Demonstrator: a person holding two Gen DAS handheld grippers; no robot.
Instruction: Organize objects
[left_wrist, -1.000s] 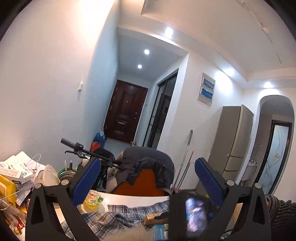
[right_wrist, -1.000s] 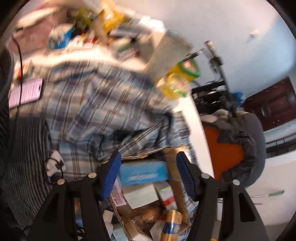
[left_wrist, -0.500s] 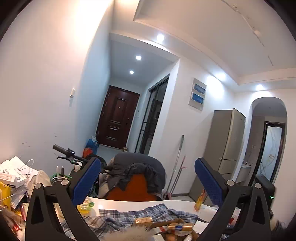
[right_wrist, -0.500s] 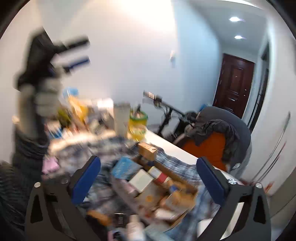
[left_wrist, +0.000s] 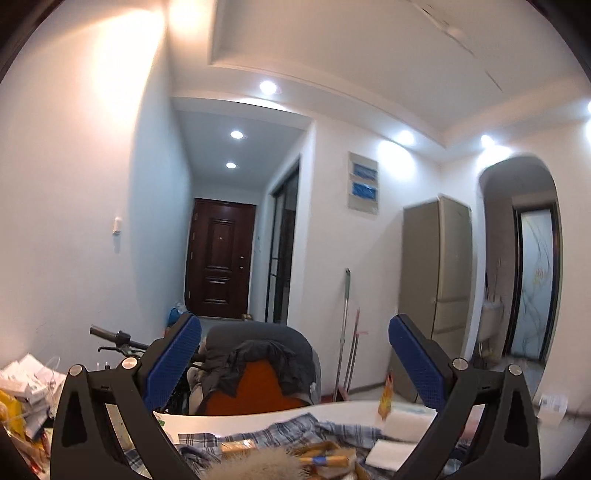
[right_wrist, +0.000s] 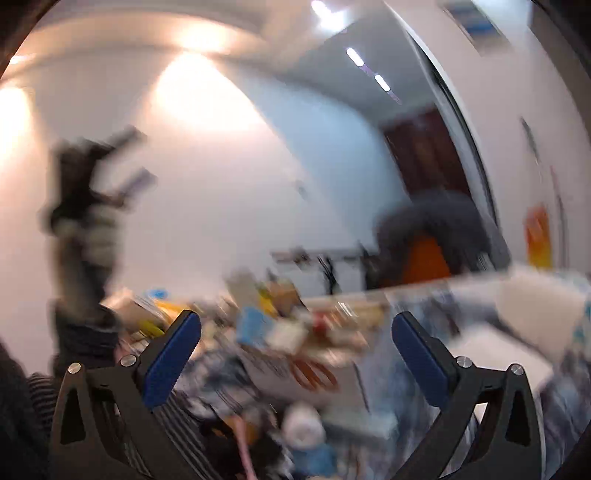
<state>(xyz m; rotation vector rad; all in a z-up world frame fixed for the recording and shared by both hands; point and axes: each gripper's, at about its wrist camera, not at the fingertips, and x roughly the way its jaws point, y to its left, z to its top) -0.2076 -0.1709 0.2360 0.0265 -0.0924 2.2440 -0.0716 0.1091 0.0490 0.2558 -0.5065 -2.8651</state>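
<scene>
Though blurred, clutter (right_wrist: 288, 332) beyond right gripper (right_wrist: 295, 354), apparently empty.

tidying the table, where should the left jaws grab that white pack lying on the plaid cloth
Take the white pack across its two long flat faces near the middle, coming in level from the near side. It lies flat and thin on the plaid cloth, so the upper and lower faces likely offer the best hold. The left gripper is open and empty.

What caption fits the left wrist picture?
Open left tool held level over the cluttered table, facing the coat-draped chair and dark door.
</scene>
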